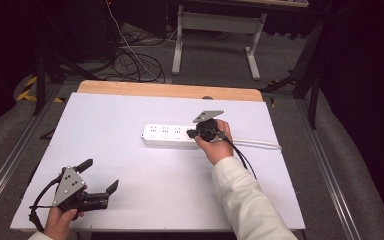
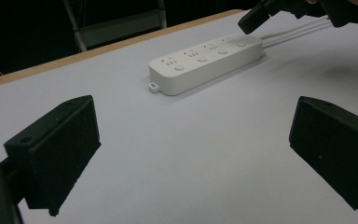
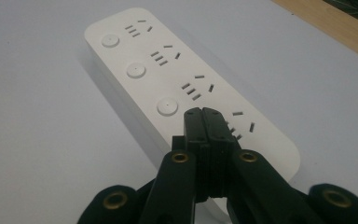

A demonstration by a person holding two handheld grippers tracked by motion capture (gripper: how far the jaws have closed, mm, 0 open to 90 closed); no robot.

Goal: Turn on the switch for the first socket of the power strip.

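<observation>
The right hand (image 1: 217, 145) reaches forward over the middle of the white tabletop (image 1: 130, 165), its pale sleeve (image 1: 245, 200) running in from the bottom edge, and it tilts the right claw (image 1: 194, 134) forward and down at the white power strip (image 1: 172, 135). In the right gripper view this claw (image 3: 205, 114) has its 2 black jaws pressed flat together with nothing between them, and their joined tips sit over the strip's top face (image 3: 135, 51) at the socket nearest the cable end, next to a round button; whether the tips actually touch the plastic I cannot tell. The left hand (image 1: 62, 220) rests at the near left corner of the tabletop, well apart from the strip, holding the left claw (image 1: 100, 177) about level and aimed toward the strip, with its grey 3-cornered plate (image 1: 69, 186) facing up. In the left gripper view the 2 jaws of that claw (image 2: 191, 149) stand wide apart and hold nothing, with bare tabletop (image 2: 191, 186) between them and the strip (image 2: 205, 63) farther off. There is 1 power strip, lying lengthwise across the middle of the tabletop toward the far side, with its white cable (image 1: 260, 144) leaving its right end. The left gripper view shows 4 socket groups on it, each with 1 round button beside it, so 4 buttons; the right gripper view shows 3 of those buttons clear of the jaws.
</observation>
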